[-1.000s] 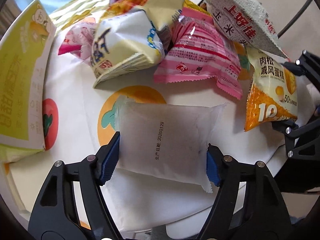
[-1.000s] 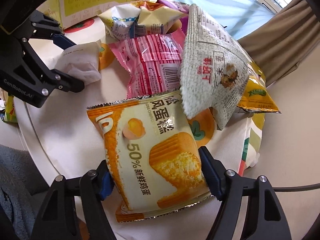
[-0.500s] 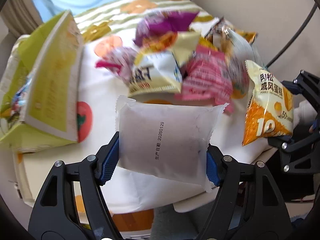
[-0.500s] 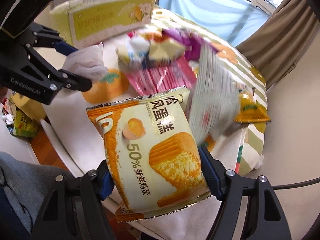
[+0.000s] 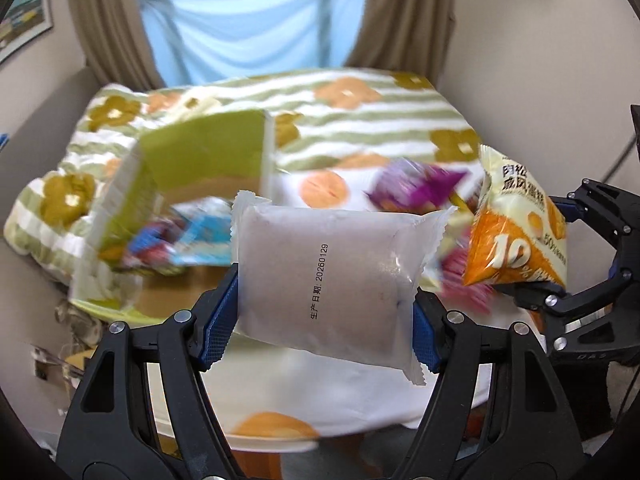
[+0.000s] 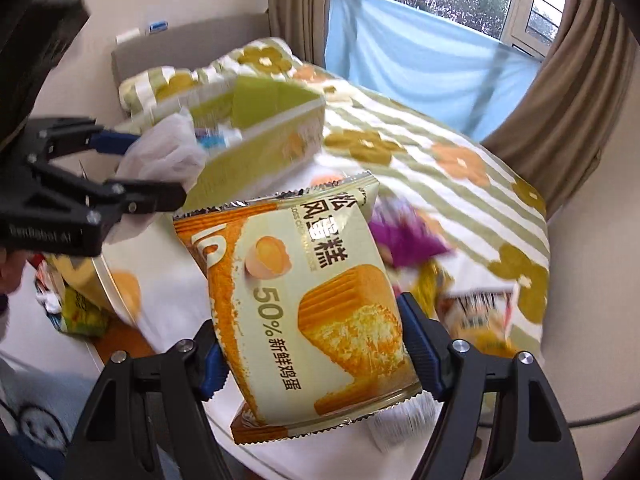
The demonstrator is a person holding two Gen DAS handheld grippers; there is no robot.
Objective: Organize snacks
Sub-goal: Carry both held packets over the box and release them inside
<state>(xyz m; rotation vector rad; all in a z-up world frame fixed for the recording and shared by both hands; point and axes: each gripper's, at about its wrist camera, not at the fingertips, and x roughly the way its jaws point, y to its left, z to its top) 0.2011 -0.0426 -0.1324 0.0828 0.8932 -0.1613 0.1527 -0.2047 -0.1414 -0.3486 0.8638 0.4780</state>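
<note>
My left gripper (image 5: 326, 326) is shut on a white translucent snack packet (image 5: 332, 280), held in the air above the table; it also shows in the right wrist view (image 6: 160, 156). My right gripper (image 6: 312, 360) is shut on an orange and cream cake packet (image 6: 304, 304), also lifted; it appears at the right of the left wrist view (image 5: 516, 232). A green open carton (image 5: 192, 184) holding several snacks stands on the table to the left, also seen from the right wrist (image 6: 260, 132). Loose snacks, including a purple packet (image 5: 416, 188), lie blurred behind.
The round table has a white cloth with orange prints (image 5: 320, 392). A bed with a green-striped flower blanket (image 5: 360, 120) lies behind it. Curtains and a blue sheet hang at the window (image 5: 248, 28). Bags lie on the floor at the left (image 6: 80, 312).
Both grippers have risen and tilted up with their packets. The snack pile has dropped low and far in view, and the green carton, bed and window have come into sight.
</note>
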